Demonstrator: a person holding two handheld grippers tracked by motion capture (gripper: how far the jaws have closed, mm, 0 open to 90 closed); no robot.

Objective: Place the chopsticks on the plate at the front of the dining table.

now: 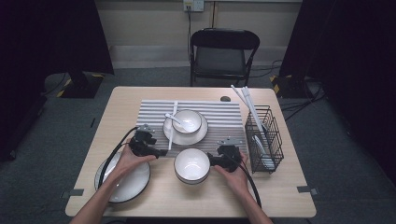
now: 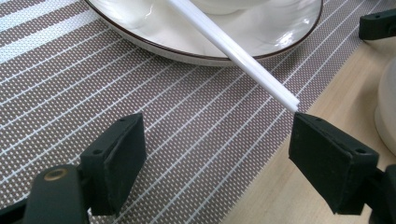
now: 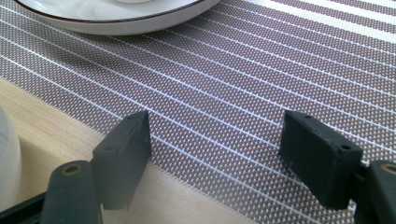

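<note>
**Operator:** Report jaw state, both units.

**Inspector:** The left gripper (image 2: pixel 217 154) stands with its jaws spread wide and holds nothing; the near end of the white chopsticks (image 2: pixel 243 58) lies just off its right pad, over the striped placemat (image 2: pixel 93 84). The right gripper (image 3: pixel 217 156) is likewise wide open and empty, at the placemat's edge on the bench (image 1: pixel 196 196).

**Operator:** Location of the work item?

**Inspector:** The chopsticks rest across the rim of the plate (image 1: pixel 198 135), which carries a small bowl (image 1: pixel 187 120) with a spoon (image 1: pixel 175 119). A second bowl (image 1: pixel 192 164) sits between the two grippers.

**Operator:** Fault risks from here?

**Inspector:** In my judgement, a sideways move of the left gripper could strike the chopstick end and roll the pair off the plate. The right gripper, close beside the second bowl, could nudge it.

**Operator:** Legible markings?

**Inspector:** None can be read on any item.
</note>
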